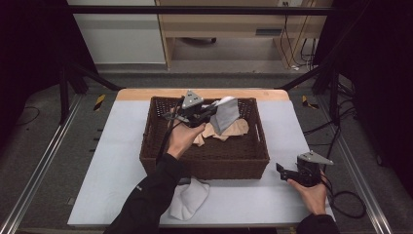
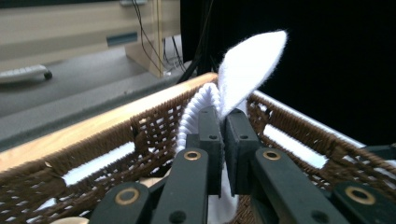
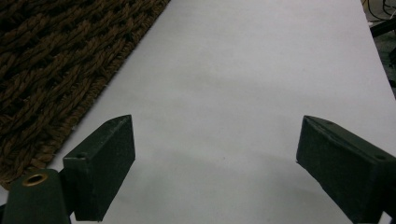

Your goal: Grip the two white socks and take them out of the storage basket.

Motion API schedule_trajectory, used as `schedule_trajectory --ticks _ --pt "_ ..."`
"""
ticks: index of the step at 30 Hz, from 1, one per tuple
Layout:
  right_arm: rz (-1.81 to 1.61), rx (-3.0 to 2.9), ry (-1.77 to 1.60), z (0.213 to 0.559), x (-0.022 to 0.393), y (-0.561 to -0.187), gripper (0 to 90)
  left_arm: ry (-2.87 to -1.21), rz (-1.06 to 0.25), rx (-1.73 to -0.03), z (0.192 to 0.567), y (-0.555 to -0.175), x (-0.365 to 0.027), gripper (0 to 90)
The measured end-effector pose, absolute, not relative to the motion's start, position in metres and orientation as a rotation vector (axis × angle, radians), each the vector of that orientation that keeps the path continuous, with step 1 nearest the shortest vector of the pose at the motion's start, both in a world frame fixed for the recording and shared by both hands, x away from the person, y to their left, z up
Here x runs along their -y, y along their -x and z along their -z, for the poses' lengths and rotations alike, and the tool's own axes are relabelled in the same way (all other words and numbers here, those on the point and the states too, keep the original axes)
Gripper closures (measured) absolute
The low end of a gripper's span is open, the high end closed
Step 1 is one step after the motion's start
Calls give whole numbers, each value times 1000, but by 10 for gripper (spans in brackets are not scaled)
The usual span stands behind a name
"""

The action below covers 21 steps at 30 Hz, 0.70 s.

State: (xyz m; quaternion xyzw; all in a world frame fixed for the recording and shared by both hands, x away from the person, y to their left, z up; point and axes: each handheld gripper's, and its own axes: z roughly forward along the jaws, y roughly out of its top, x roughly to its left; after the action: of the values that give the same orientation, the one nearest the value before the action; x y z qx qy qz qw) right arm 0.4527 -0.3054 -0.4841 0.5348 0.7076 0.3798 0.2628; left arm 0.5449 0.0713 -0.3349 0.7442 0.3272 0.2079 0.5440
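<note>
lying nearest: white cloth (image 1: 189,198) on the table (image 1: 112,161), its left part hidden by the sleeve
right gripper (image 1: 284,171): resting on the table, jaws gaping wide, gripping nothing
left gripper (image 1: 210,111): pinching a grey-white sock (image 1: 226,116) above the basket (image 1: 204,161)
beige cloth (image 1: 229,130): lying in the basket, partly covered

No readable text, label, brand, number or sign shows on anything in these views
</note>
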Motion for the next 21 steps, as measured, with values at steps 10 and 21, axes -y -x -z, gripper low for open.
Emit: schedule_trajectory --ticks 10,21 --pt "-1012 -1917 -1450 484 305 -453 118 -1692 -554 -697 296 -499 -101 863" --pt "-1005 -1909 -1444 483 305 -452 118 -1613 -522 -656 278 -448 -139 862"
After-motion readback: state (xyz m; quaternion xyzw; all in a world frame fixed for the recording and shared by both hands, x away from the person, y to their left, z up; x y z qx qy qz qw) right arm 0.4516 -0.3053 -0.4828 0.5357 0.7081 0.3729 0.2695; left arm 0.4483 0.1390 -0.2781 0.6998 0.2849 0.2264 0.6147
